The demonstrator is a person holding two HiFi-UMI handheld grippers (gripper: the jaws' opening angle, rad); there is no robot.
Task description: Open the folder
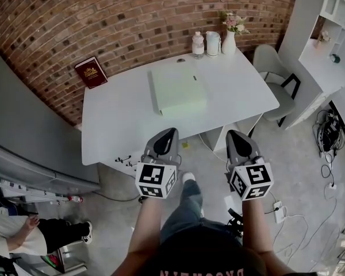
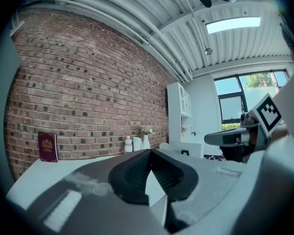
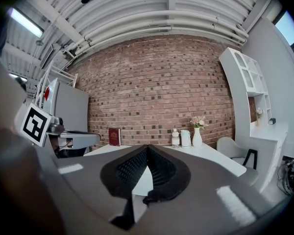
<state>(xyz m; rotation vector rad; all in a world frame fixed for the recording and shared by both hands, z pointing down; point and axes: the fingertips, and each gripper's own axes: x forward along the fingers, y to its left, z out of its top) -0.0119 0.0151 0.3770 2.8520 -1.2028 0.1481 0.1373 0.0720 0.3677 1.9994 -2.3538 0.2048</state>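
A pale green folder [image 1: 179,89] lies flat and closed on the white table [image 1: 118,119], toward its far middle. My left gripper [image 1: 171,132] hangs in front of the table's near edge, jaws shut with nothing between them. My right gripper [image 1: 234,133] is level with it, a little to the right, also shut and empty. Both point toward the table and sit short of the folder. In the left gripper view the closed tips [image 2: 150,152] meet above the tabletop. In the right gripper view the closed tips [image 3: 147,146] do the same.
A dark red book [image 1: 91,72] leans on the brick wall at the table's far left. A bottle [image 1: 198,44], a white jug [image 1: 213,42] and a flower vase [image 1: 229,36] stand at the far edge. A grey chair [image 1: 274,73] is right of the table. A person [image 1: 23,234] sits low left.
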